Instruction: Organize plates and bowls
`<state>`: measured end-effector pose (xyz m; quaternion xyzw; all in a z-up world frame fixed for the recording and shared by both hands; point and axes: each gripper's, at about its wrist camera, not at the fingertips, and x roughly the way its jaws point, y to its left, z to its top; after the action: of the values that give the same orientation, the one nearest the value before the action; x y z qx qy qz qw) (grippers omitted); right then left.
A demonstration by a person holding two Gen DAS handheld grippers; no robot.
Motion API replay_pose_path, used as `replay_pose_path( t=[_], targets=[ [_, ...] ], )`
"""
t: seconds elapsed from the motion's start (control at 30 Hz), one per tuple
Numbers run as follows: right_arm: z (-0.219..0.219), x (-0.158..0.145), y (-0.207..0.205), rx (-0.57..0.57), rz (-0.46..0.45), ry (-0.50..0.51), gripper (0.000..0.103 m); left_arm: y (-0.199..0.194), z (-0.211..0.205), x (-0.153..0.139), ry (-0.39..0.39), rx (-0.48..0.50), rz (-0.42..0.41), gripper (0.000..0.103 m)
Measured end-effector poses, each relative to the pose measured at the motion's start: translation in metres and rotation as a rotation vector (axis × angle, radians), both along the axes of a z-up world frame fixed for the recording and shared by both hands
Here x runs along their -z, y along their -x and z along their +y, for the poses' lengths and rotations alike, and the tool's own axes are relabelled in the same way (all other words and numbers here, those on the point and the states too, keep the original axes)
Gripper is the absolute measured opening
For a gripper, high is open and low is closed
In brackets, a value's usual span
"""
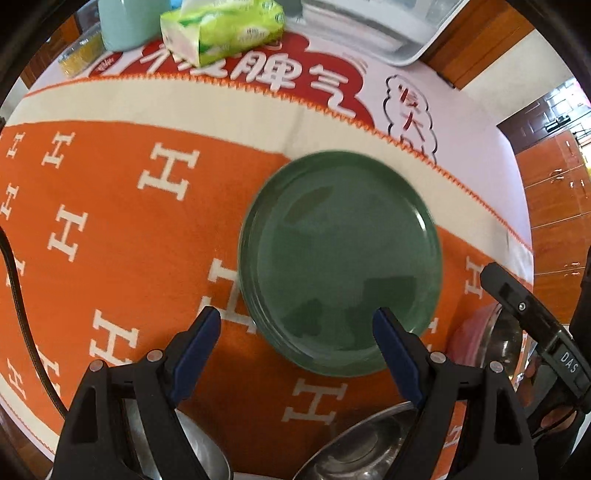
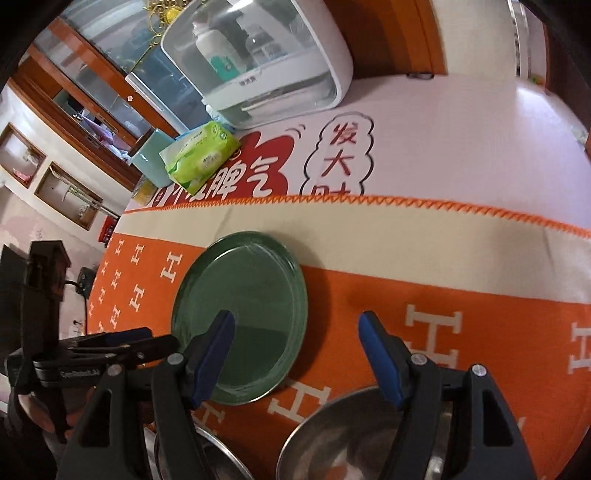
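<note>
There is one green plate [image 1: 340, 262], but its rim looks doubled, so it could be a stack. Two shiny metal bowls [image 2: 354, 439] [image 2: 218, 458] sit close to the cameras. One pink bowl [image 1: 474, 332] peeks out at the side. There is one pack of tissues [image 1: 225, 29], one blue cup [image 1: 129, 22], one white box with a clear lid [image 2: 266, 62], and one orange blanket [image 1: 110, 229].

Left hand-held gripper [image 1: 297, 321] jaws spread wide, empty; right hand-held gripper [image 2: 295, 325] likewise, alongside.
</note>
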<state>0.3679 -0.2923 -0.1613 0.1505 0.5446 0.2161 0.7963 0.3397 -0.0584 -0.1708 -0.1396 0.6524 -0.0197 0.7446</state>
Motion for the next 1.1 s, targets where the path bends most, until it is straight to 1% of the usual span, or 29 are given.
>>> replay_pose_path(
  t=[0.1,0.33,0.5,0.6,0.63,0.73,0.8,0.9,0.97,1.0,1.07,1.1],
  targets=[
    [0.001,0.004,-0.004,-0.002,0.008,-0.030,0.070,-0.002,0.000,0.006,-0.007,0.012,0.014,0.083],
    [0.010,0.018,-0.012,-0.042,0.033,-0.026,0.070,-0.006,0.002,0.022,-0.004,0.007,0.045,0.083],
    [0.012,0.032,-0.016,-0.062,0.084,-0.030,0.070,-0.008,0.000,0.030,0.004,0.011,0.066,0.083],
    [0.012,0.037,-0.017,-0.061,0.097,-0.039,0.070,-0.010,-0.001,0.033,0.006,0.012,0.066,0.083],
    [0.011,0.038,-0.017,-0.059,0.101,-0.047,0.068,-0.010,-0.001,0.033,0.004,0.012,0.063,0.083],
    [0.010,0.043,-0.018,-0.055,0.116,-0.059,0.059,-0.012,-0.001,0.032,0.004,0.021,0.051,0.083],
    [0.010,0.045,-0.018,-0.054,0.122,-0.062,0.055,-0.013,-0.001,0.031,0.006,0.017,0.037,0.083],
    [0.009,0.046,-0.018,-0.049,0.127,-0.085,0.048,-0.016,-0.002,0.031,0.010,0.006,0.012,0.082],
    [0.009,0.047,-0.018,-0.050,0.133,-0.088,0.041,-0.018,-0.002,0.031,0.007,0.004,0.002,0.081],
    [0.009,0.048,-0.018,-0.053,0.137,-0.089,0.040,-0.018,-0.002,0.029,0.006,0.004,-0.003,0.080],
    [0.012,0.048,-0.019,-0.065,0.144,-0.090,0.034,-0.019,-0.002,0.028,-0.006,-0.001,-0.019,0.075],
    [0.013,0.049,-0.019,-0.071,0.147,-0.091,0.032,-0.020,-0.002,0.027,-0.009,-0.007,-0.027,0.071]
  ],
)
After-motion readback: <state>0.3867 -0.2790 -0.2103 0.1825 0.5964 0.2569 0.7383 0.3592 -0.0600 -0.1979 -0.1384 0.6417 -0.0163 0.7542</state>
